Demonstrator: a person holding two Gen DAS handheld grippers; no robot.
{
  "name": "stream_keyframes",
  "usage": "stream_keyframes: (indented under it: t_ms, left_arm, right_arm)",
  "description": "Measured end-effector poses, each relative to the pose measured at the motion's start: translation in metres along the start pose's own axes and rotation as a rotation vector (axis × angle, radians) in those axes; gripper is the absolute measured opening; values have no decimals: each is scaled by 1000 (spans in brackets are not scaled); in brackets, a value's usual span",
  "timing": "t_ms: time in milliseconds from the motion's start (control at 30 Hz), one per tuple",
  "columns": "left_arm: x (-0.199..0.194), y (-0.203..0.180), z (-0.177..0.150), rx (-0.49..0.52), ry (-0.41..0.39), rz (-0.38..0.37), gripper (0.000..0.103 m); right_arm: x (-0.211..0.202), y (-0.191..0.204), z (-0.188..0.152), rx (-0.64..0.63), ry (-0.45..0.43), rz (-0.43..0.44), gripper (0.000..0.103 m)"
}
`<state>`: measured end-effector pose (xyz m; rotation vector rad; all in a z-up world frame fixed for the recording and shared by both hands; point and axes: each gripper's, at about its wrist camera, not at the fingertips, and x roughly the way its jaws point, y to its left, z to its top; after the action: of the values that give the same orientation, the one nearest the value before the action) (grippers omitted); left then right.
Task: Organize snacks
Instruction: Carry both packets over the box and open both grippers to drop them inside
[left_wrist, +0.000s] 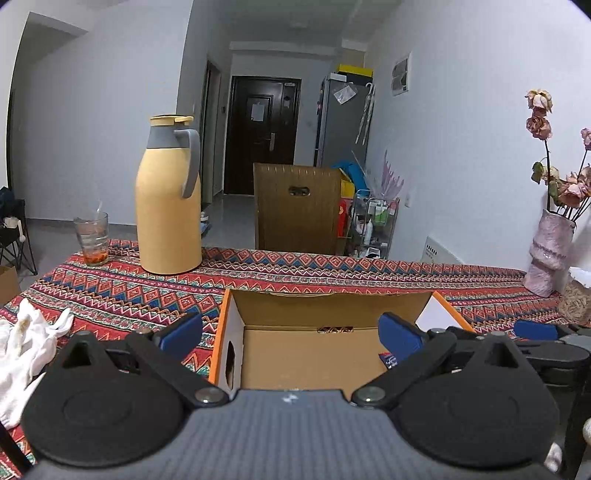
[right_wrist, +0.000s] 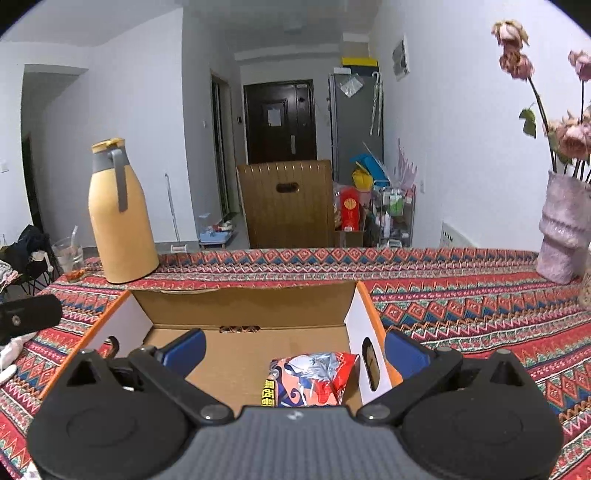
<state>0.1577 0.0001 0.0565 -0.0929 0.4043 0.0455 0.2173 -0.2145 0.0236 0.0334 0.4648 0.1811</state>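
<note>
Left wrist view: the left gripper (left_wrist: 290, 332) gapes wide and empty over the open cardboard box (left_wrist: 314, 354) — only a corner of the snack packet (left_wrist: 388, 360) shows behind a blue pad.

Right wrist view: the right gripper (right_wrist: 293, 350) is spread wide, holding nothing; the crinkly foil packet (right_wrist: 314, 380) lies in the box's right corner, its near end cut off — long axis unclear.

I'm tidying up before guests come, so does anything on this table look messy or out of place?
A crumpled white cloth lies loose at the table's left edge. The flowers in the pink vase are dried and drooping. The glass holds reddish dregs. The snack packet lies inside the cardboard box, where it belongs.
</note>
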Motion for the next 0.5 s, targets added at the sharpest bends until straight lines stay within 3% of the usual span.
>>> stream_keyframes:
  t_ms: [500]
  left_arm:
    - [-55,21,-26,13,18,2,103]
  right_arm:
    - [-74,1,-32,-42,-21,-1,103]
